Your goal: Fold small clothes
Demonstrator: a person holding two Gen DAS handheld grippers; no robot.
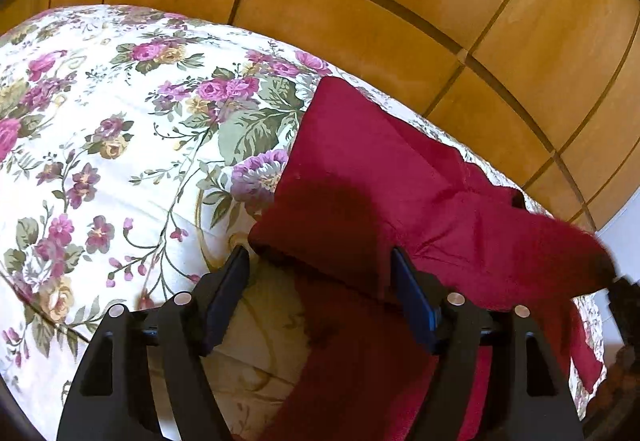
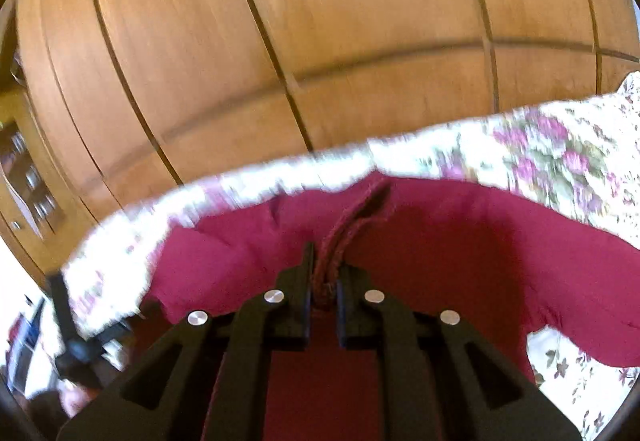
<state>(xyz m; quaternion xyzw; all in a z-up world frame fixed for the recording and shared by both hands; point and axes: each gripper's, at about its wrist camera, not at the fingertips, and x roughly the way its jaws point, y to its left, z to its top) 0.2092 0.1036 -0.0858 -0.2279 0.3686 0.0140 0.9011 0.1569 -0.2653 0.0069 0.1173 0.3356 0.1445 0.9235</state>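
Right wrist: right hand-held gripper (image 2: 323,277) pinching red garment (image 2: 460,241) hem.

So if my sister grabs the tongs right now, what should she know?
Left tongs: open, with a folded edge of the red garment between the fingers, not pinched.
Right tongs: shut on a bunched hem of the same garment, lifting it.
The garment lies on the floral bedspread, near the edge by the wooden wardrobe.
Done: one part looks folded over.
Left: lay the lifted side across, flatten, finish folding.
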